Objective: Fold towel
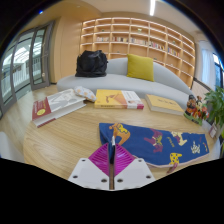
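A dark blue towel (160, 140) with yellow and red cartoon prints lies spread flat on the wooden table (60, 135), ahead of the fingers and to their right. My gripper (111, 158) is at the towel's near left edge. Its pink pads (98, 160) are pressed together, with a thin strip of the blue towel pinched between them. The rest of the towel stays flat on the table.
An open magazine (57, 103) and books (119, 98) lie on the far side of the table, with another yellow book (165, 103) to the right. A potted plant (211, 106) stands at the right. Beyond are a sofa (120, 80), a yellow cushion (140, 67), a black bag (91, 63) and shelves (140, 38).
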`<state>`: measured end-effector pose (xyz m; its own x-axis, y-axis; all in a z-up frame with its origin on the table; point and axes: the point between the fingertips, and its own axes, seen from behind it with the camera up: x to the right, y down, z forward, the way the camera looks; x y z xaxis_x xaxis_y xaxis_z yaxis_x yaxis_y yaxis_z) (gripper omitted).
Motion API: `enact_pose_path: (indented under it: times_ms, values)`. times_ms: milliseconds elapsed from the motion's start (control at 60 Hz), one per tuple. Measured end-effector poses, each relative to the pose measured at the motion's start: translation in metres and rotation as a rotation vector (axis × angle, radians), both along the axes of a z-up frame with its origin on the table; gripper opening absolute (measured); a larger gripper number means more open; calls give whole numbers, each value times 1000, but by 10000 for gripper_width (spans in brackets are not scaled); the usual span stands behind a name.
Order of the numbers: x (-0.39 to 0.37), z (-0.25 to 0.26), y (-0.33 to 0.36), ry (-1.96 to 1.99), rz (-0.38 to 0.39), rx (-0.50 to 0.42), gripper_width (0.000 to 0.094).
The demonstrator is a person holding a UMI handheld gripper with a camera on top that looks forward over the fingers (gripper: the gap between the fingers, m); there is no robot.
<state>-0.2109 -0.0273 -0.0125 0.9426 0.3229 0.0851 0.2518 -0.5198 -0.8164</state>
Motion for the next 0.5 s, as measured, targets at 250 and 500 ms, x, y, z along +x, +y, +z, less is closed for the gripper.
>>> enact_pose_path:
  times_ms: [250, 500]
  values:
    - [-10, 21, -15, 150, 22, -46, 9]
    - [-16, 153, -35, 450, 92, 18, 9]
